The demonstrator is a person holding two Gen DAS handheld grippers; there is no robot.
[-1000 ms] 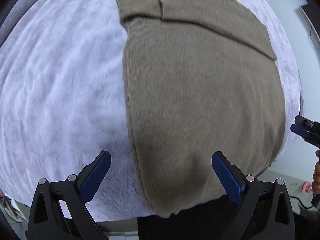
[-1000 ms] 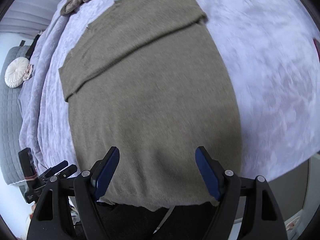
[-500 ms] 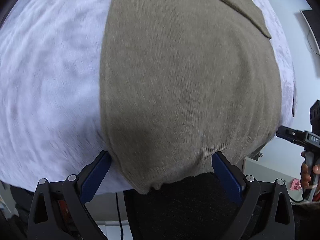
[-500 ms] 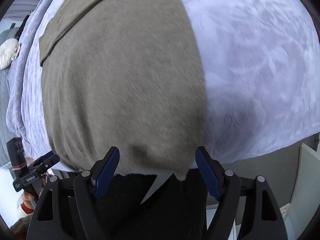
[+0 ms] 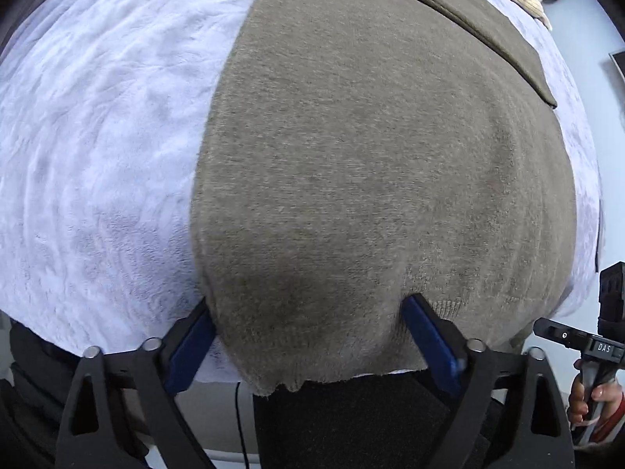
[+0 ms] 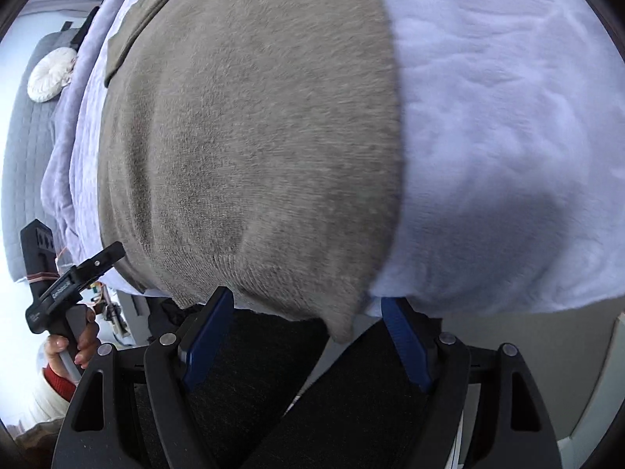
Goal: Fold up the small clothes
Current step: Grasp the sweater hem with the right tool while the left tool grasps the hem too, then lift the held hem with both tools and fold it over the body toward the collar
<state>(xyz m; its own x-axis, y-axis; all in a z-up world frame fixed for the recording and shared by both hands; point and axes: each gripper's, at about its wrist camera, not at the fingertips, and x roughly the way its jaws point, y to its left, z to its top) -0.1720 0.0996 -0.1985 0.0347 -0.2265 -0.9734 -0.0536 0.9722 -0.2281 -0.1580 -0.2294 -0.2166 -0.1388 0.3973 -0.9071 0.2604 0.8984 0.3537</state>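
Lavender blanket (image 5: 97, 156) covers the bed, the brown sweater (image 5: 371, 176) flat on it, hem overhanging the near edge. Left gripper (image 5: 308, 336), jaws just narrowing, and right gripper (image 6: 300, 332), spread, bracket the hem corners, apparently to lift them far.

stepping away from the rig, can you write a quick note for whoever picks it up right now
Left claw: straddles the near left corner of the brown sweater, jaws have just been closing; fabric between the fingers but not pinched yet.
Right claw: open at the near right corner, hem between the fingers, not gripped.
The sweater lies flat on the white blanket, near hem hanging slightly over the bed edge.
Done: the far part, probably the sleeves, looks already folded across the body.
Left: pinch both near corners, carry the hem up to the far end, probably fold once more.
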